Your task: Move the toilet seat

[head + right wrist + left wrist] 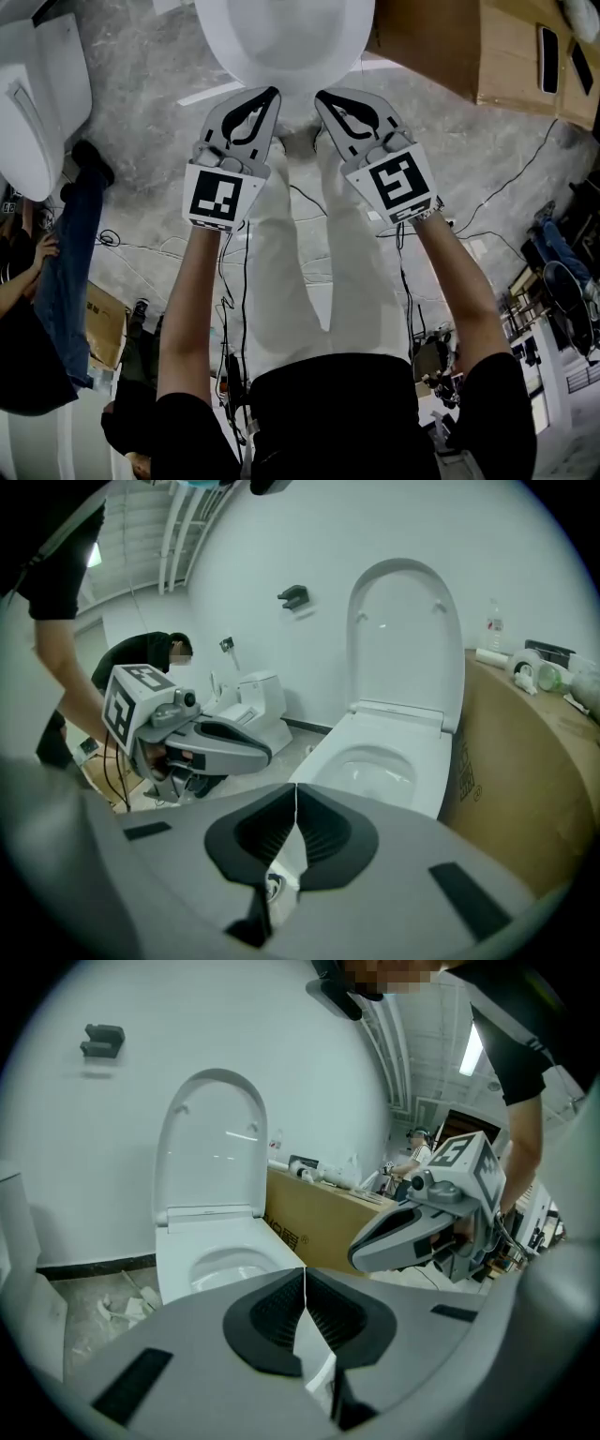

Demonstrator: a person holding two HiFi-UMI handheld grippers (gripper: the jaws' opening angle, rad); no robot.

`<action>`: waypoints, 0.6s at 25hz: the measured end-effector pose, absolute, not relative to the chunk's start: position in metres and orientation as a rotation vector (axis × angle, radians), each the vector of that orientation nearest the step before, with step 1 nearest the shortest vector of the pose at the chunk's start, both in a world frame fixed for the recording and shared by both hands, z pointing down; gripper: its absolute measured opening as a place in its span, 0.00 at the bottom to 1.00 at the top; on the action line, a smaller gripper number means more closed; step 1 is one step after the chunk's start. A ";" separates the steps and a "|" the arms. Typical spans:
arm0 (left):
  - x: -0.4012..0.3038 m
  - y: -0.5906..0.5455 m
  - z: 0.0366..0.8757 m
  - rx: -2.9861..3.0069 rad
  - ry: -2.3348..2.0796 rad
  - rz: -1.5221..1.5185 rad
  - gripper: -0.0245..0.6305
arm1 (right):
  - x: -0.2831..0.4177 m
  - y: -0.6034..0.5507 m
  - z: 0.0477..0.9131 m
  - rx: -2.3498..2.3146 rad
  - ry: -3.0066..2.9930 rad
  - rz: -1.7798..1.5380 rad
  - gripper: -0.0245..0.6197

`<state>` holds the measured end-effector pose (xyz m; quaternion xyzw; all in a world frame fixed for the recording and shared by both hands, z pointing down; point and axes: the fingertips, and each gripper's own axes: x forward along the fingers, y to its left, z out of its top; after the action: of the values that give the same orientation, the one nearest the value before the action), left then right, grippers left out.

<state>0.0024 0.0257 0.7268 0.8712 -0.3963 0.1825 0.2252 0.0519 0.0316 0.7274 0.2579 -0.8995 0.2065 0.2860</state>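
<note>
A white toilet (281, 37) stands in front of me, and both grippers are held apart from its near rim without touching it. Its seat and lid (405, 635) stand raised upright against the wall, over the open bowl (375, 761). In the left gripper view the raised seat (211, 1147) is ahead to the left. My left gripper (273, 92) is shut with nothing between its pads. My right gripper (320, 95) is beside it, also shut and empty. Each gripper shows in the other's view: the right gripper (422, 1227) and the left gripper (197, 738).
A large cardboard box (525, 780) stands close against the toilet's right side, with a bottle and a tape roll (525, 663) on top. A second toilet (37, 94) stands at the left, next to a person in jeans (66, 253). Cables (234, 281) lie on the concrete floor.
</note>
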 end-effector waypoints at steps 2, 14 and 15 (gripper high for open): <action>0.004 0.031 0.740 2.404 -1.064 0.540 0.05 | 0.051 0.034 0.740 0.656 -2.385 0.533 0.06; 0.018 0.040 0.796 2.435 -0.855 0.808 0.15 | 0.052 0.039 0.798 0.417 -2.242 0.347 0.07; 0.019 0.041 0.802 2.439 -0.823 0.840 0.17 | 0.052 0.041 0.803 0.390 -2.228 0.343 0.08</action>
<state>0.0189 0.0411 0.8021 0.8797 -0.2967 0.3031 0.2151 0.0519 0.0406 0.8031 0.1552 -0.8865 0.1364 0.4140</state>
